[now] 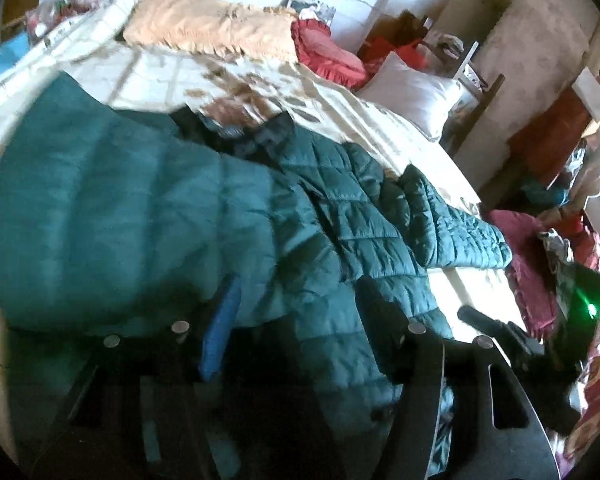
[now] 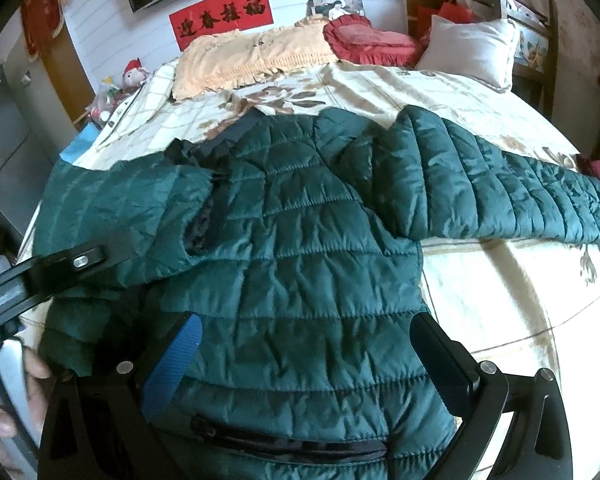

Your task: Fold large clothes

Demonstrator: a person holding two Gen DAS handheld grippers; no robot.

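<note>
A dark green quilted jacket (image 2: 300,248) lies spread on the bed, collar toward the far side. One sleeve (image 2: 112,208) is folded inward across its left part. The other sleeve (image 2: 520,188) stretches out to the right. My right gripper (image 2: 308,344) stands wide open just above the jacket's lower body, a blue pad (image 2: 176,356) on its left finger. In the left wrist view, my left gripper (image 1: 300,320) hangs open over the jacket (image 1: 120,208), which is blurred there. No fabric is pinched between its fingers. One of its black fingers (image 2: 96,256) shows over the folded sleeve.
The bed's cream floral sheet (image 2: 500,300) runs bare to the right of the jacket. A peach blanket (image 2: 252,56), a red heart cushion (image 2: 364,40) and a white pillow (image 2: 468,44) lie at the head. A person's hand (image 2: 16,400) is at lower left. Maroon clothes (image 1: 532,264) lie past the bed's edge.
</note>
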